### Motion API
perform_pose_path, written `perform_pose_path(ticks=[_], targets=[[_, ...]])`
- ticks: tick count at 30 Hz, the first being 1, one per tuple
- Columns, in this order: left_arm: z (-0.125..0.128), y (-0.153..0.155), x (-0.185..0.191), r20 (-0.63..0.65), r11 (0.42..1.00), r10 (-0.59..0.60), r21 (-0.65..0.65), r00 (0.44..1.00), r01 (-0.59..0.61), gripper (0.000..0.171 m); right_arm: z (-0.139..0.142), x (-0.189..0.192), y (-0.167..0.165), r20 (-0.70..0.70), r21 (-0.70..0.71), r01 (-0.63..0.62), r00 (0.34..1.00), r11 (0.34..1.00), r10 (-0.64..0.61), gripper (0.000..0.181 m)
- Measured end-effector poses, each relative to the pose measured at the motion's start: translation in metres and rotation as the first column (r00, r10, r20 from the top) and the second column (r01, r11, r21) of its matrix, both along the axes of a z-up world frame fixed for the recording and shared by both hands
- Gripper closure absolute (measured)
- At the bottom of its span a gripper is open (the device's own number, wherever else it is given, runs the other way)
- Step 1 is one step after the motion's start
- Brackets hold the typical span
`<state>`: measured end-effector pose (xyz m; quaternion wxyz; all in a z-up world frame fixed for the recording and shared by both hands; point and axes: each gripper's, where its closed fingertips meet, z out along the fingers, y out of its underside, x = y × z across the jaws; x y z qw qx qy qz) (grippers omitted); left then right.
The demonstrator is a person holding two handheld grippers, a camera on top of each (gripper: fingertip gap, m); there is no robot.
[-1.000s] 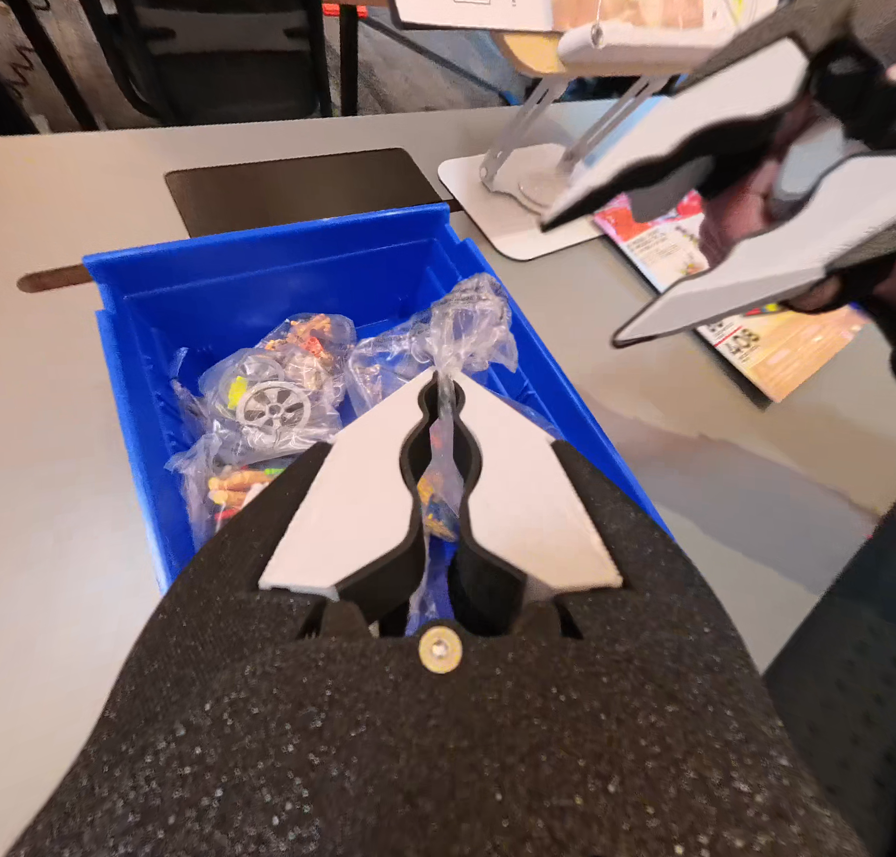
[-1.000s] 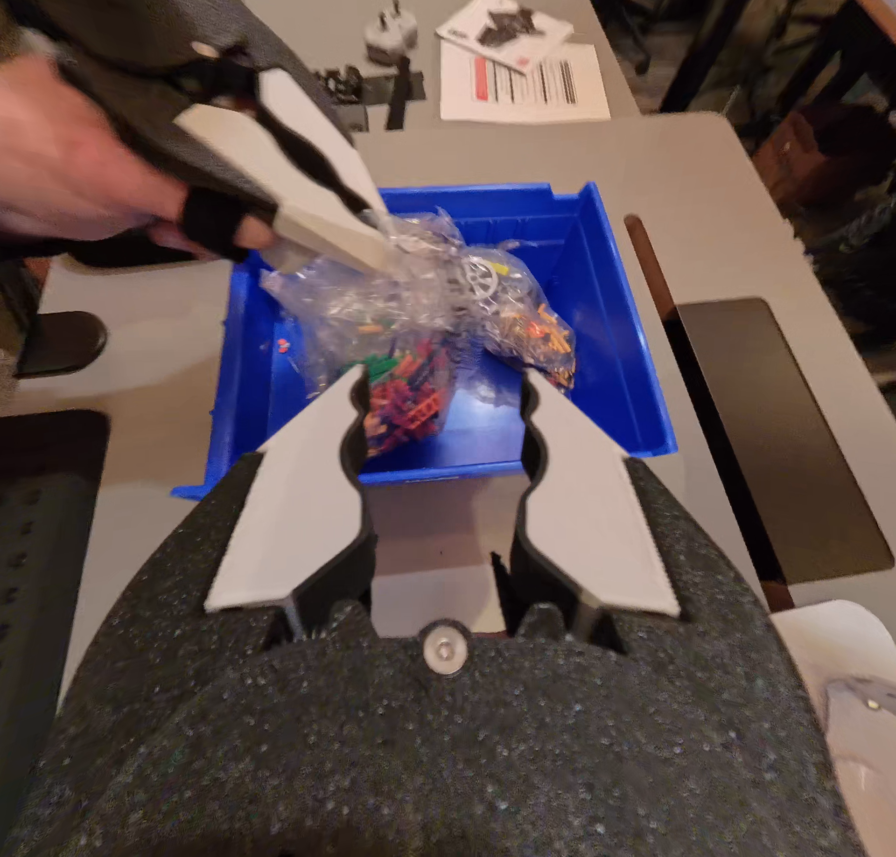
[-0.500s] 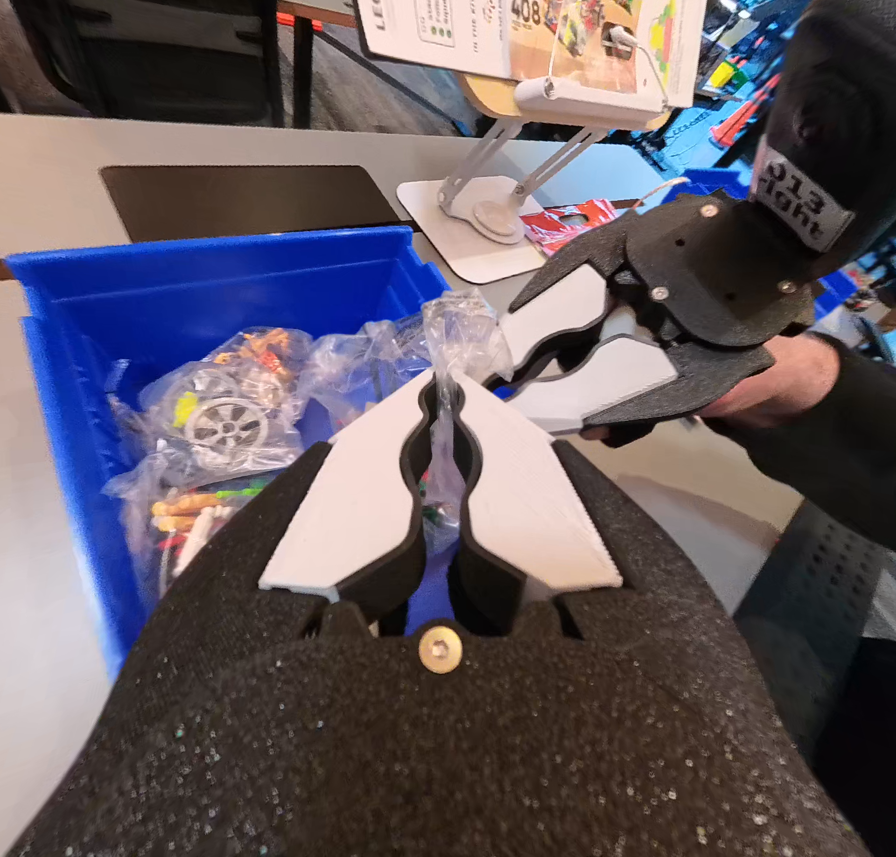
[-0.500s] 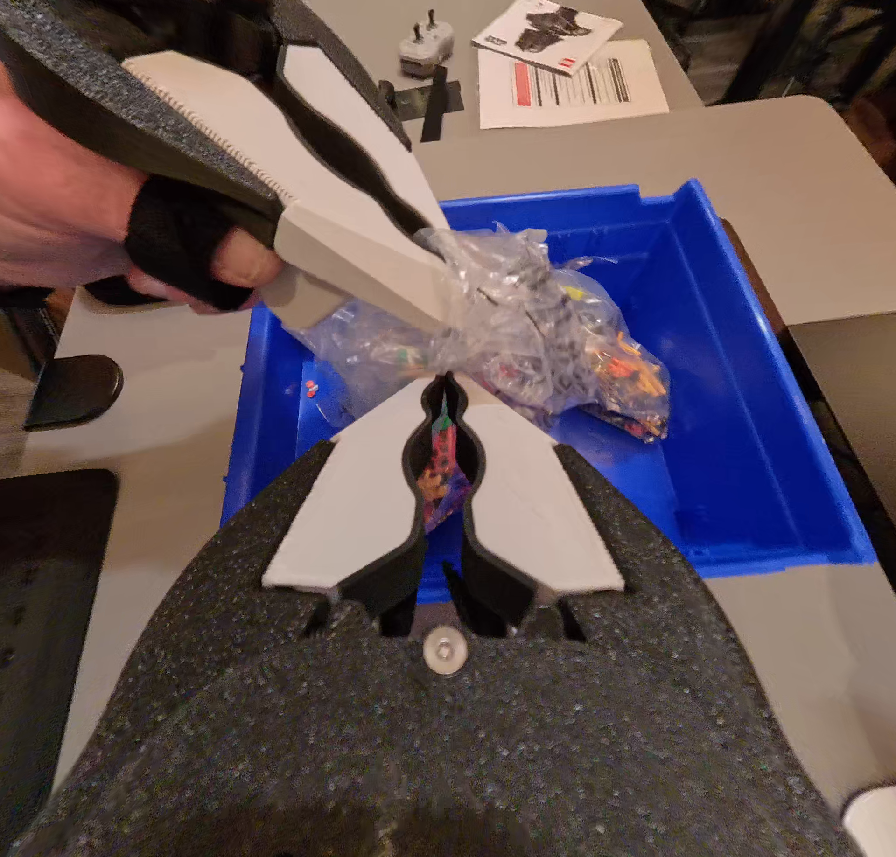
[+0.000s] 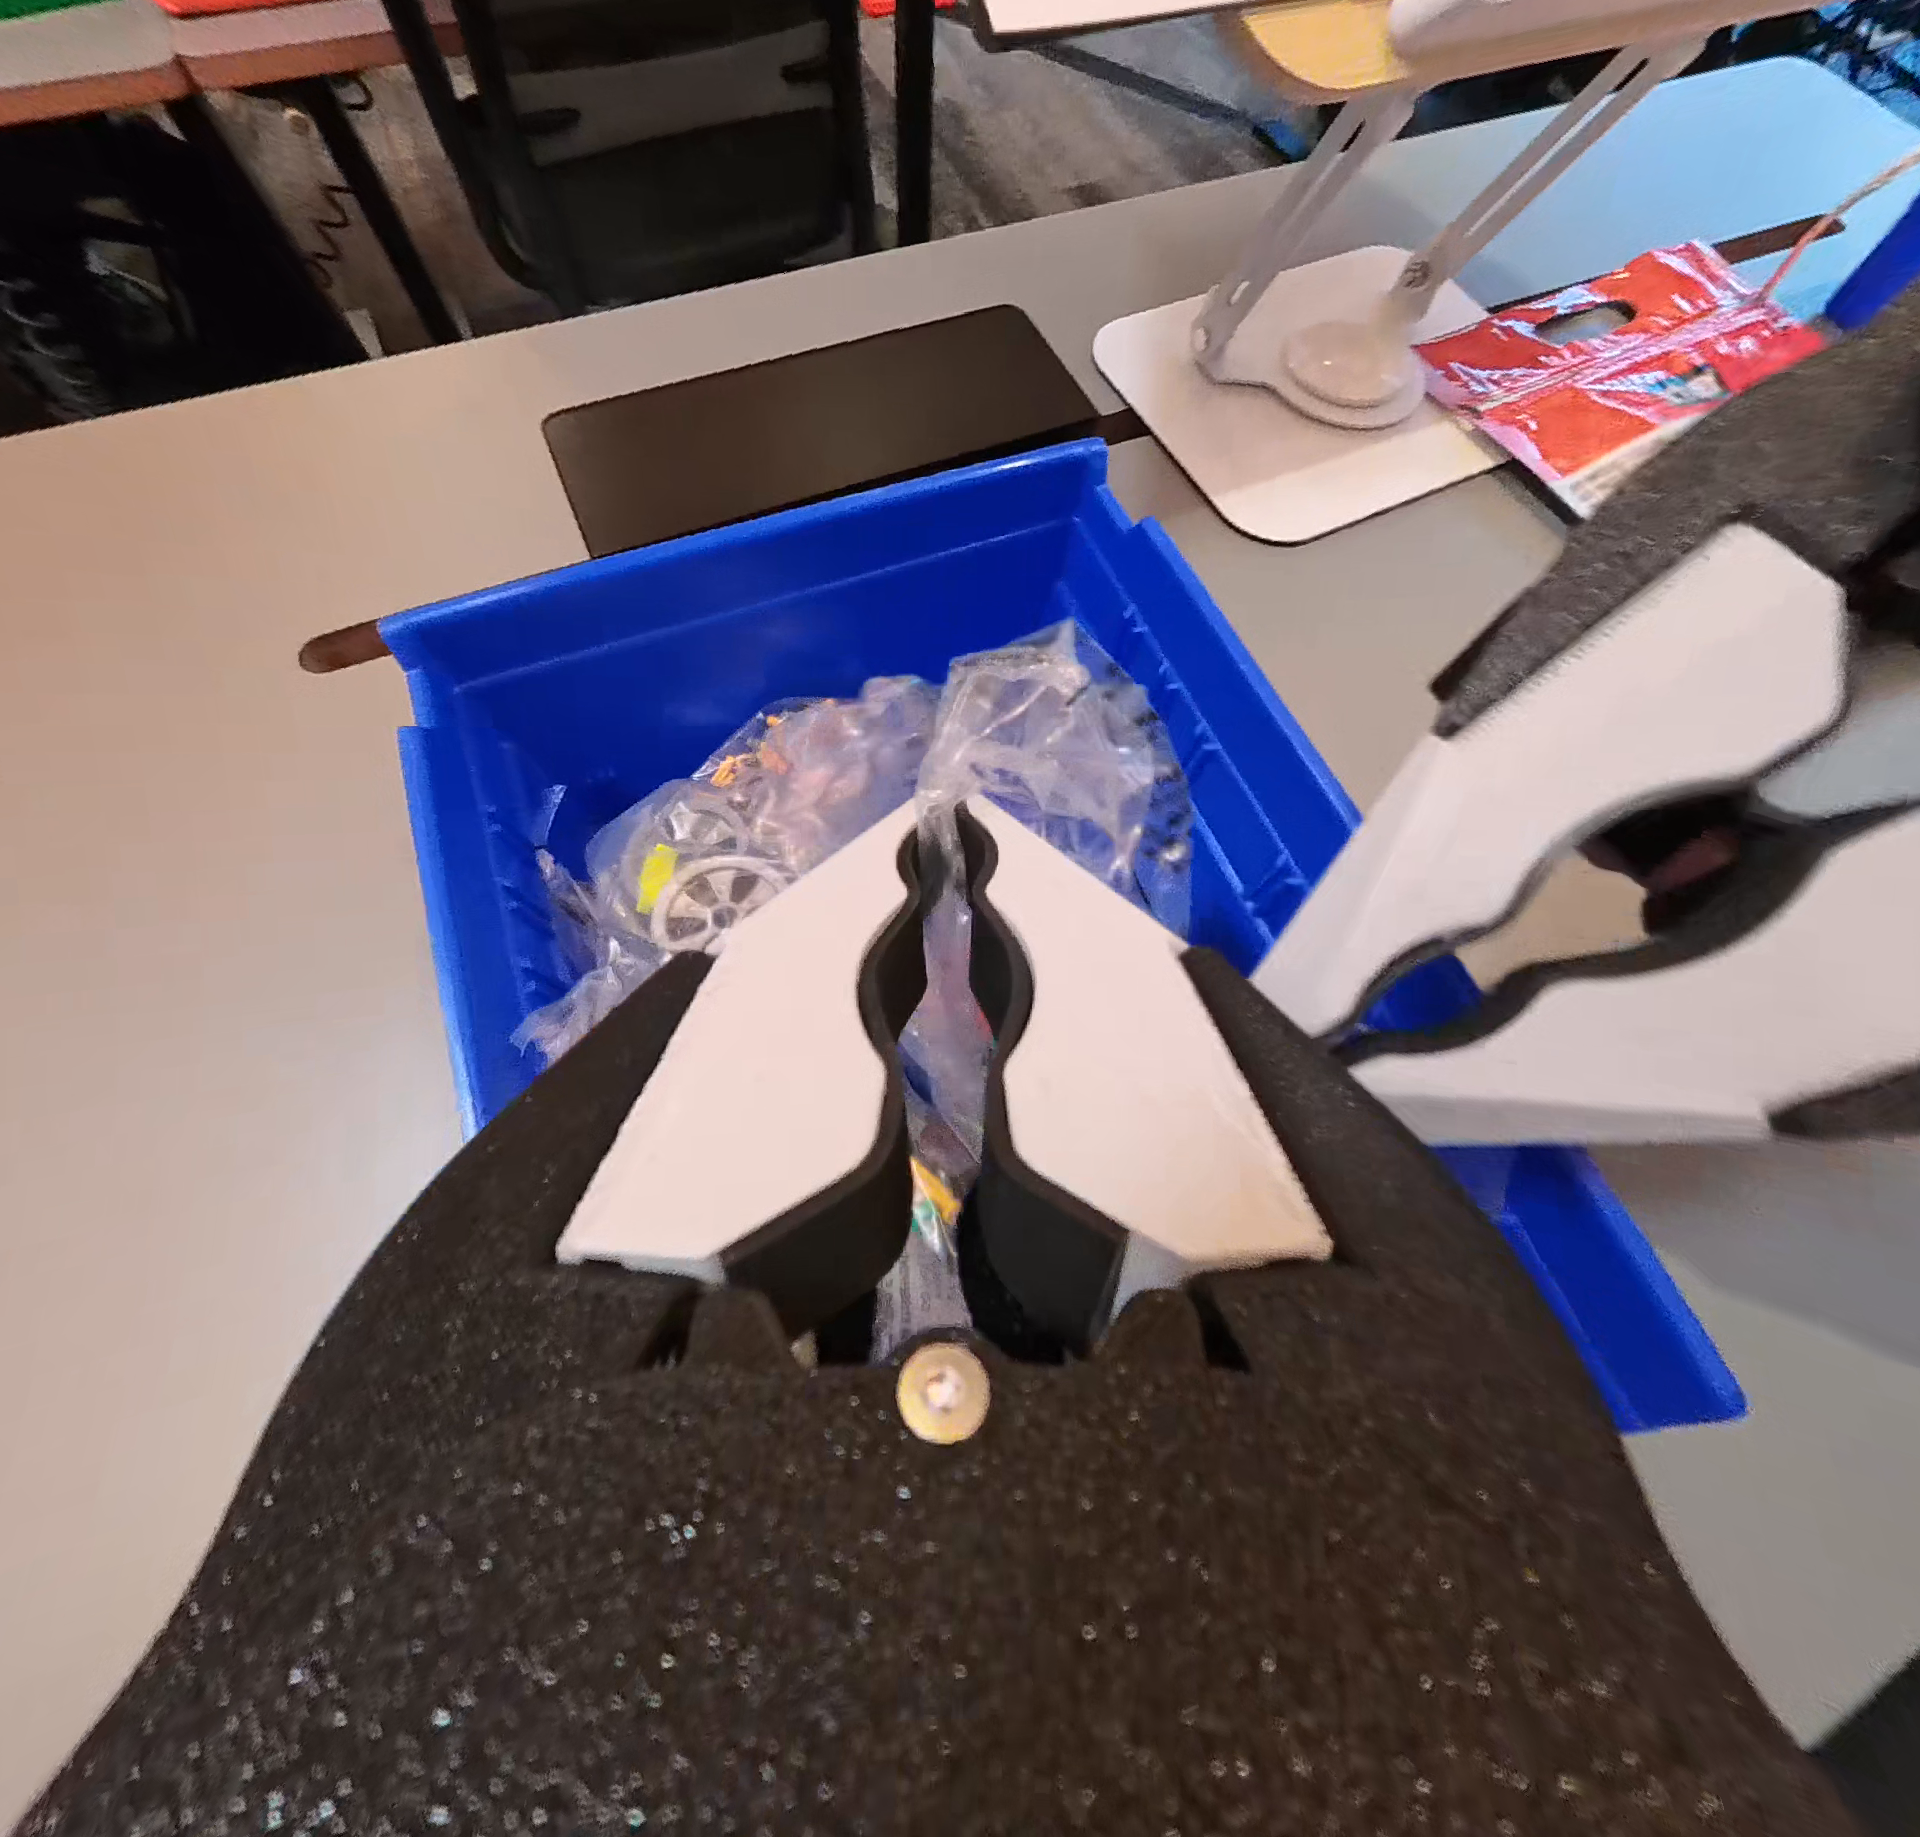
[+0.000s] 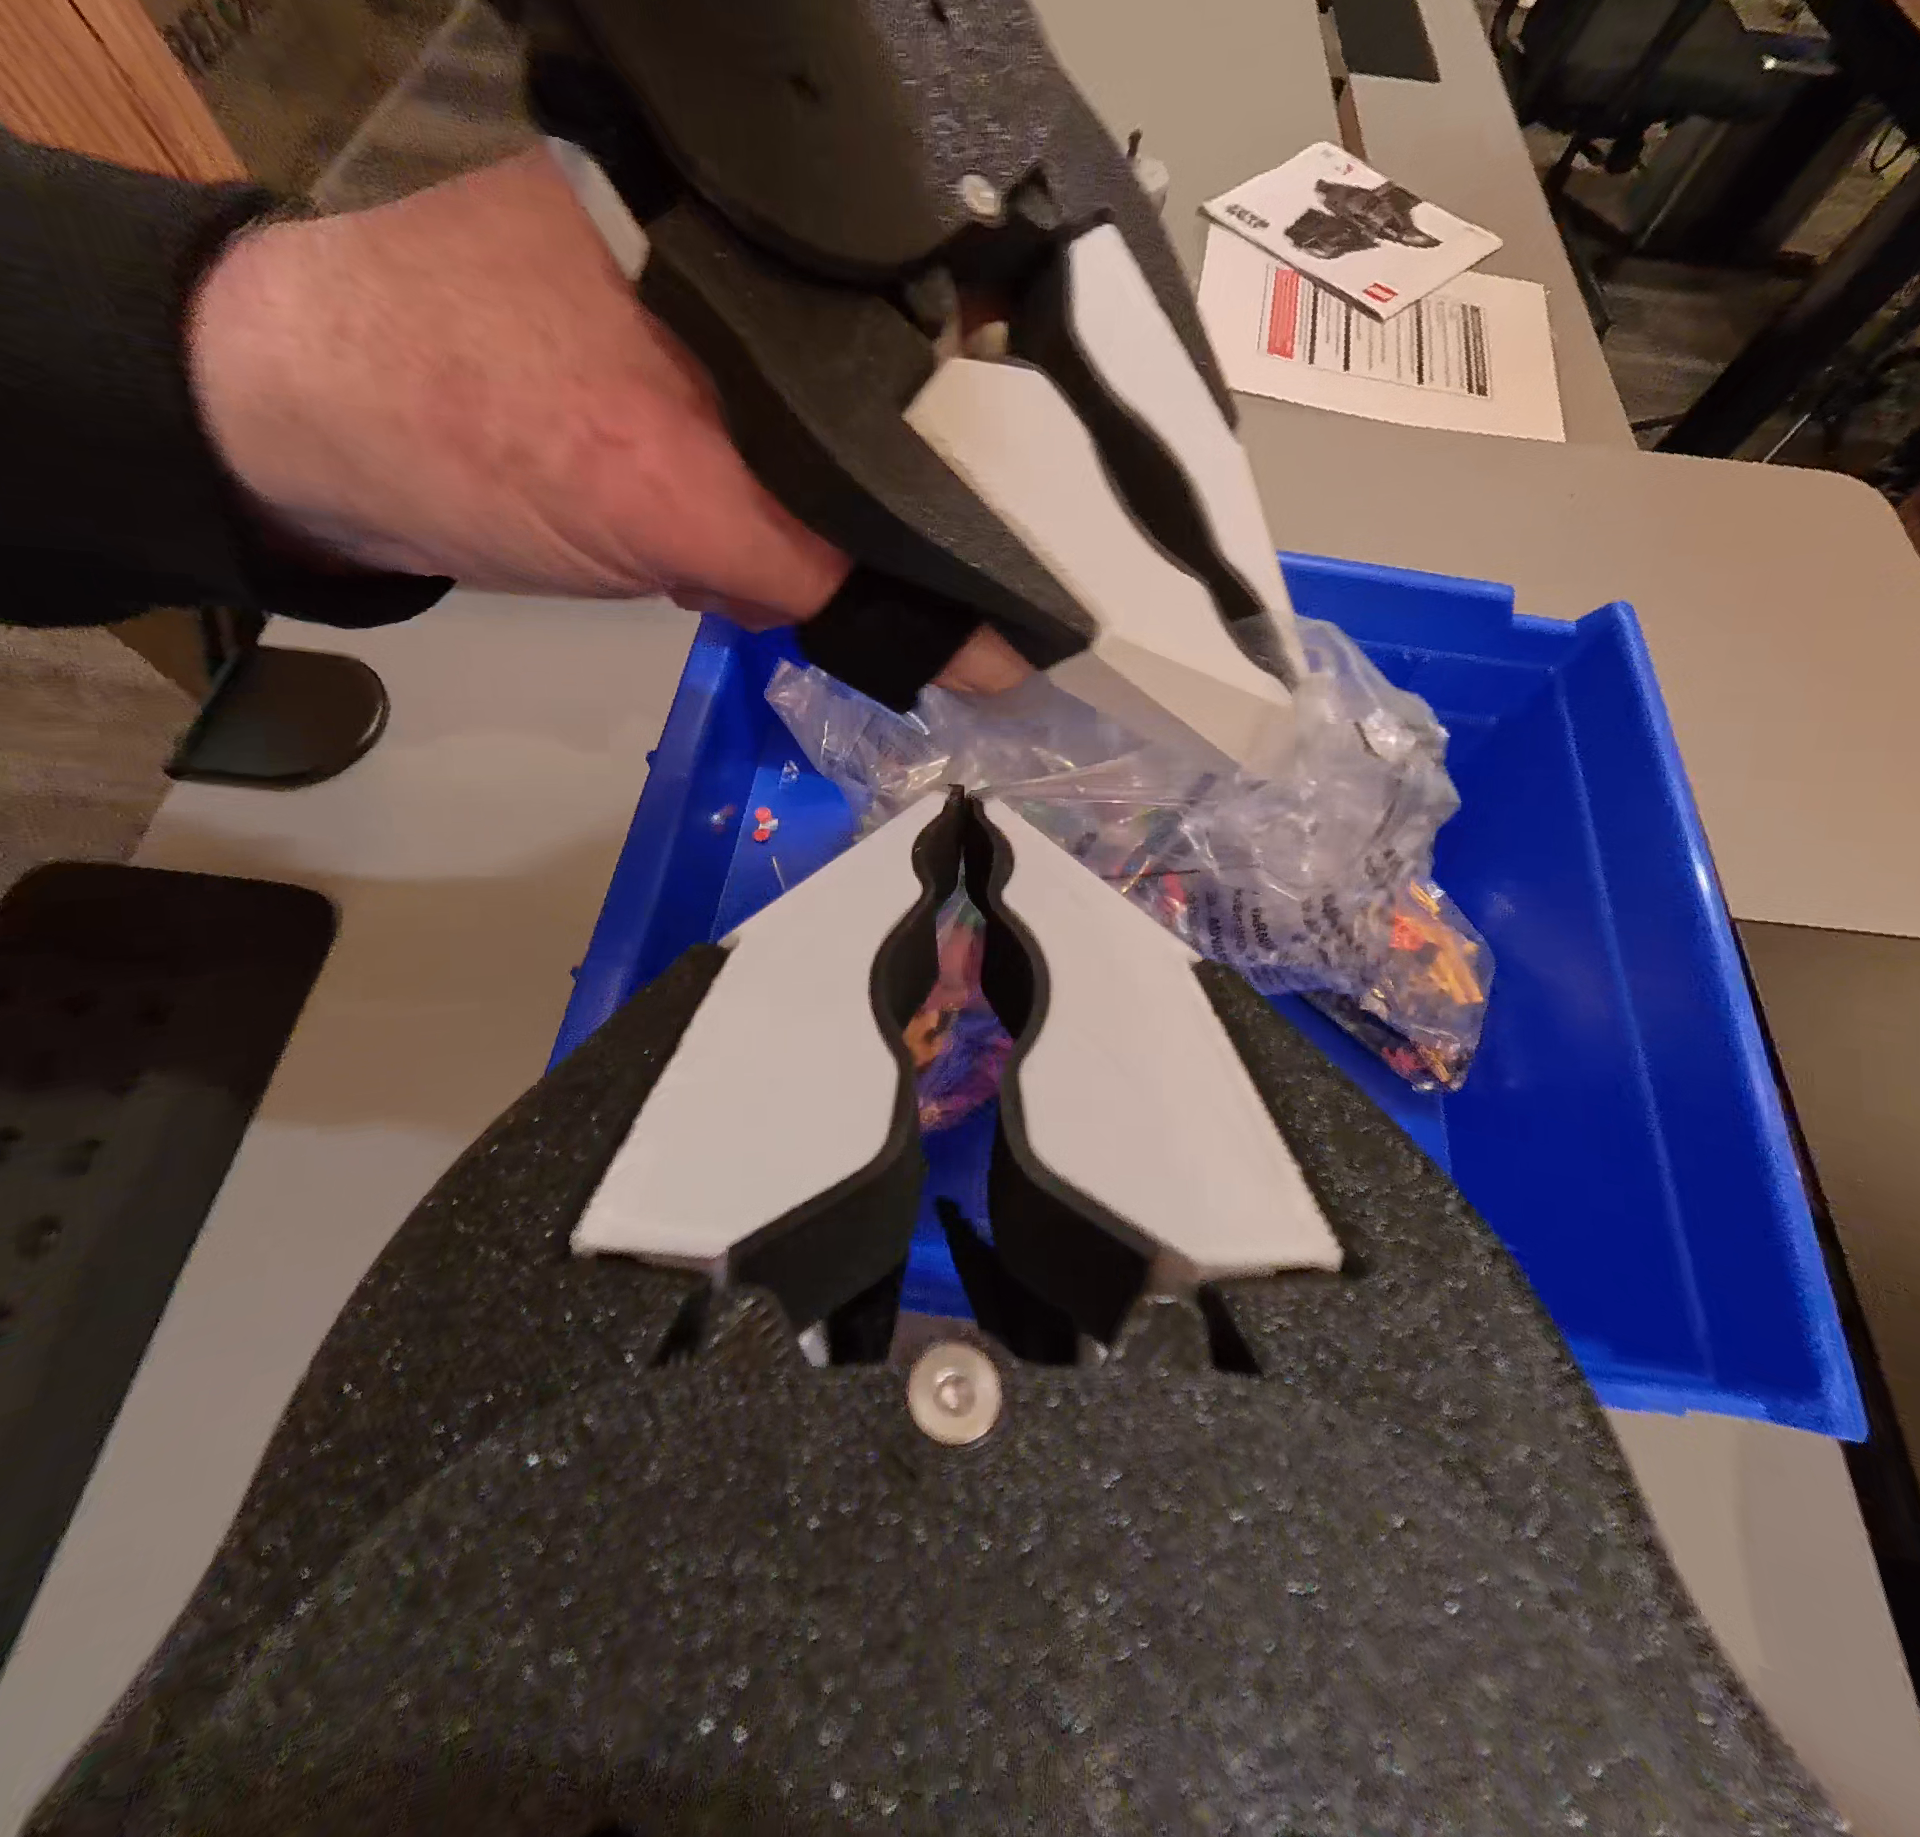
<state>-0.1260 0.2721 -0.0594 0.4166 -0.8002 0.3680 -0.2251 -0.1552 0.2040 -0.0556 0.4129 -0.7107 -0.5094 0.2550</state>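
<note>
Over the blue bin (image 5: 727,624) on the grey tabletop (image 5: 208,748), the left claw (image 5: 940,821) tilts downward, its jaws pinched on the gathered top of a clear plastic bag (image 5: 1039,738) of small coloured parts. In the right wrist view a bare hand (image 6: 468,437) in a dark sleeve grips that tool from the left. The right claw (image 6: 961,800) comes in from the opposite side, jaws closed on the same bag's lower edge. A white stand (image 5: 1299,416) sits beyond the bin.

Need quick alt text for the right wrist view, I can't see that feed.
The right gripper is shut on a clear plastic bag of small colourful parts over a blue bin. The left gripper, in a hand, pinches the same bag.
</note>
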Motion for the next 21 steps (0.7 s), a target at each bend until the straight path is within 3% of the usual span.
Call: perform_pose_path(ticks=[11, 13, 15, 18, 21], targets=[[-0.006, 0.018, 0.006, 0.002, 1.000, 0.027, 0.003, 1.000, -0.027, 0.171, 0.000, 0.026, -0.002, 0.003, 0.043, 0.112, 0.994, 0.993, -0.112, 0.181], [0.002, 0.011, 0.009, 0.038, 1.000, -0.014, -0.008, 0.999, 0.014, 0.171, 0.007, 0.038, 0.001, -0.073, -0.003, 0.161, 0.984, 0.987, -0.161, 0.181], [0.012, 0.008, 0.007, 0.046, 1.000, -0.015, -0.003, 0.999, 0.015, 0.171, 0.002, 0.048, 0.005, -0.042, -0.004, 0.220, 0.975, 0.975, -0.220, 0.180], [0.025, -0.002, 0.009, 0.095, 0.999, -0.025, -0.028, 0.995, 0.028, 0.171, 0.014, 0.049, 0.006, -0.120, -0.050, 0.261, 0.957, 0.964, -0.265, 0.130], [0.024, -0.008, 0.012, 0.102, 0.998, -0.022, -0.052, 0.995, 0.027, 0.171, 0.015, 0.038, 0.002, -0.146, -0.070, 0.233, 0.959, 0.970, -0.241, 0.141]])
